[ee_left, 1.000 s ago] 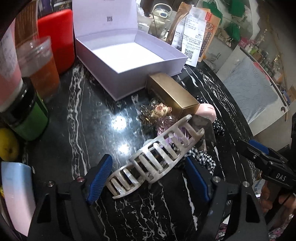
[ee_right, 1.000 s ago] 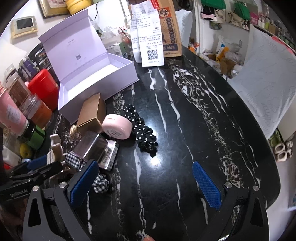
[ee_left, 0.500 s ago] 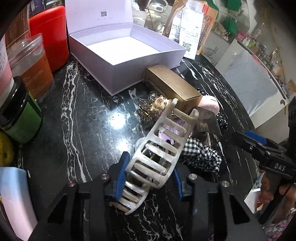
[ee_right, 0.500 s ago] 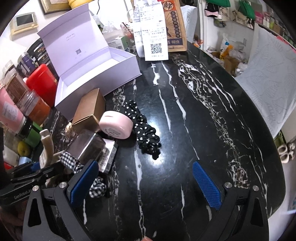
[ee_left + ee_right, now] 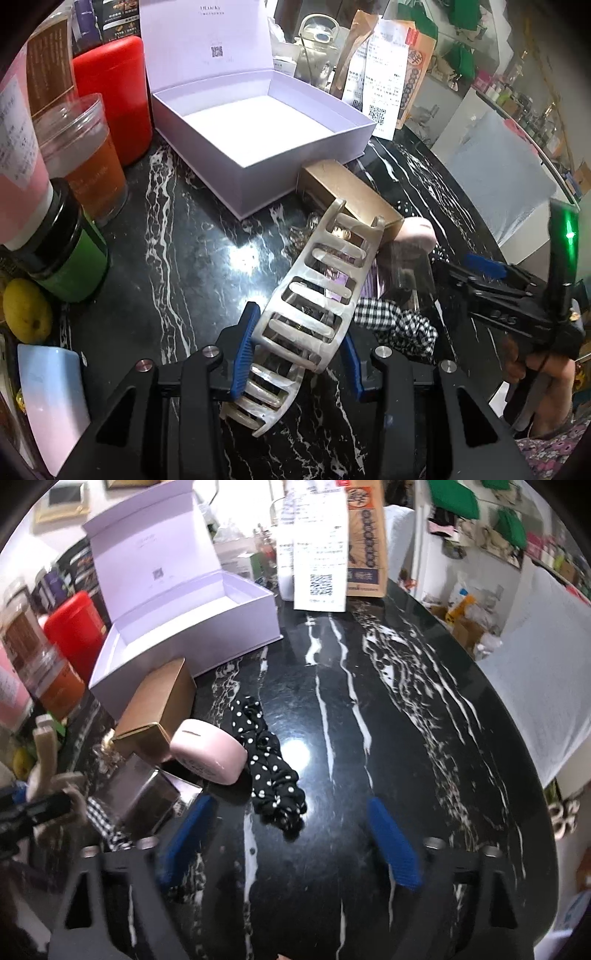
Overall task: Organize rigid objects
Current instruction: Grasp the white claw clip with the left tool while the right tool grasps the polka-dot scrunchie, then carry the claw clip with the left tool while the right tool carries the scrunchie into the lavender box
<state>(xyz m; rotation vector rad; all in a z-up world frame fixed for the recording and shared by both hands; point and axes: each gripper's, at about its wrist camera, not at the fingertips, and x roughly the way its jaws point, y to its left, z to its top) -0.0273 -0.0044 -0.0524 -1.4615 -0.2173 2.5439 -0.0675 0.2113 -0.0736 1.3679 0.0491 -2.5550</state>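
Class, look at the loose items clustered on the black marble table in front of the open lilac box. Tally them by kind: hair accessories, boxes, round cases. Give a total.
Hair accessories: 3 (pearl claw clip, polka-dot scrunchie, checked scrunchie)
Boxes: 2 (gold box, dark shiny box)
Round cases: 1 (pink case)
Total: 6

A red canister (image 5: 110,96), an orange drink cup (image 5: 88,166) and a lemon (image 5: 26,310) crowd the black marble tabletop's (image 5: 369,701) edge.
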